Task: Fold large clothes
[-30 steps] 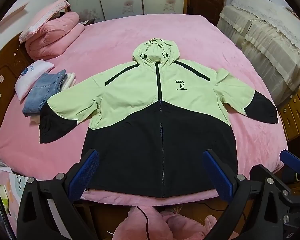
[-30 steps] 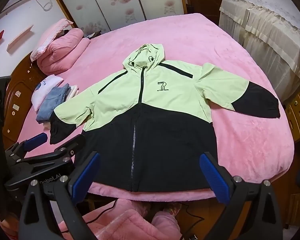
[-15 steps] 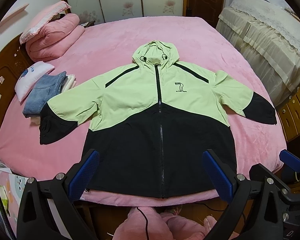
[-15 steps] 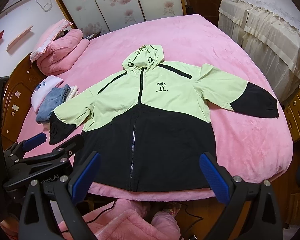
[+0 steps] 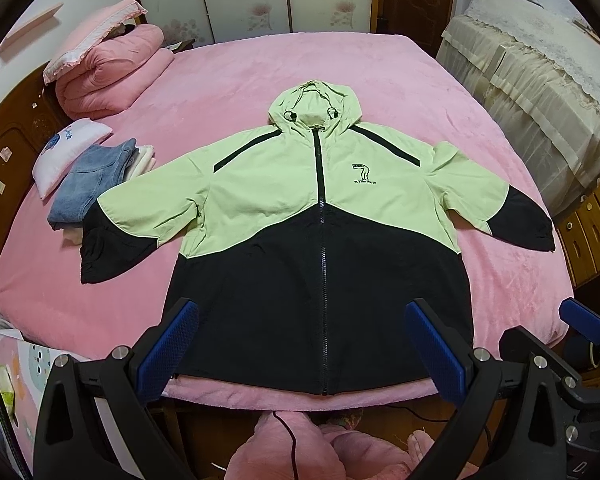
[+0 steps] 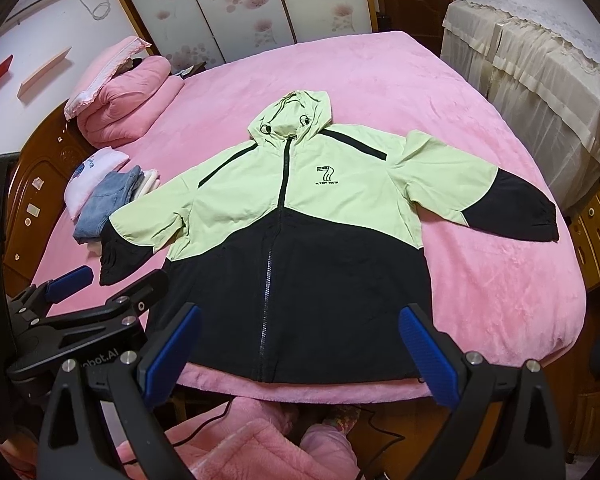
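A hooded jacket [image 5: 320, 216] [image 6: 288, 220], pale green above and black below, lies flat and zipped on the pink bed [image 5: 260, 68] [image 6: 380, 72], sleeves spread, hem at the near edge. My left gripper [image 5: 302, 346] hangs open above the hem, blue pads wide apart, holding nothing. My right gripper [image 6: 298, 350] is likewise open over the hem. In the right wrist view the left gripper [image 6: 100, 292] shows at the lower left. The right gripper's blue fingertip [image 5: 584, 320] pokes into the left wrist view at the right.
A folded stack with jeans [image 5: 92, 180] [image 6: 108, 200] and a white garment lies left of the jacket's sleeve. A rolled pink quilt [image 5: 112, 76] [image 6: 132, 96] sits at the headboard corner. Cream-covered furniture [image 5: 540, 80] stands right of the bed; wooden drawers [image 5: 592, 224] beside it.
Both views have drifted slightly back or upward, so the jacket sits a little lower in frame. The jacket itself has not moved; both grippers stay open.
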`<state>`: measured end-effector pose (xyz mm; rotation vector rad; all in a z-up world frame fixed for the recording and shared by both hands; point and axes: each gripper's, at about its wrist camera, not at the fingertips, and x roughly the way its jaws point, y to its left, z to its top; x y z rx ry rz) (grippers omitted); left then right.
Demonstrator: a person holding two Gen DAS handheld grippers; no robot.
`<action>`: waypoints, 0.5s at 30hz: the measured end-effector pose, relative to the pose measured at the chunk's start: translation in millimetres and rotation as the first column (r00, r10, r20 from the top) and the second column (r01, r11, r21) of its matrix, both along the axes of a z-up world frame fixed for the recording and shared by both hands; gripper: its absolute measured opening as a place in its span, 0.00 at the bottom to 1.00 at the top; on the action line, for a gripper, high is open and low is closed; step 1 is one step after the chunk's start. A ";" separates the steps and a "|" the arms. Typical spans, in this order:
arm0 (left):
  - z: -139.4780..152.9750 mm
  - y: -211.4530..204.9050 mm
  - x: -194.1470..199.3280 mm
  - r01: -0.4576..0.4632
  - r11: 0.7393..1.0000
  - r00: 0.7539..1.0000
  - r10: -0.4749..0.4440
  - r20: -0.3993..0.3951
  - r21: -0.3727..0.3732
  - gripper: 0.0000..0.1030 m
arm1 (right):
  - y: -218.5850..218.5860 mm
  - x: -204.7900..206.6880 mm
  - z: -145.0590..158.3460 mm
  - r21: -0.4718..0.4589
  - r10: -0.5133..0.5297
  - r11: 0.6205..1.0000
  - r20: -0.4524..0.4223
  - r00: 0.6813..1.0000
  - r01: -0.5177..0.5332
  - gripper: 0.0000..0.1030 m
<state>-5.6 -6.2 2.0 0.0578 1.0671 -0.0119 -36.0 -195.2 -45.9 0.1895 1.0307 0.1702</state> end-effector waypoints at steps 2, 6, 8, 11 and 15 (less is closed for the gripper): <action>0.1 -0.5 -0.1 -0.003 1.000 1.000 0.003 0.000 -0.001 0.99 | 0.1 0.5 0.7 0.001 0.004 1.000 -0.001 1.000 -0.004 0.95; -0.2 -0.3 -0.4 -0.003 1.000 1.000 0.003 0.001 0.000 0.99 | 0.0 0.7 0.1 -0.001 0.004 1.000 -0.001 1.000 -0.004 0.95; -0.3 -0.3 -0.7 -0.001 1.000 1.000 0.001 0.001 0.000 0.99 | -0.3 0.5 -0.2 0.000 0.002 1.000 -0.001 1.000 -0.002 0.95; -0.2 -0.2 -0.6 -0.001 1.000 1.000 0.001 0.001 0.000 0.99 | -0.1 0.2 0.0 0.001 0.002 1.000 -0.001 1.000 -0.002 0.95; 0.3 -1.2 -1.1 -0.004 1.000 1.000 0.004 0.004 0.002 0.99 | -0.1 0.2 -0.1 0.000 0.004 1.000 0.001 1.000 -0.004 0.94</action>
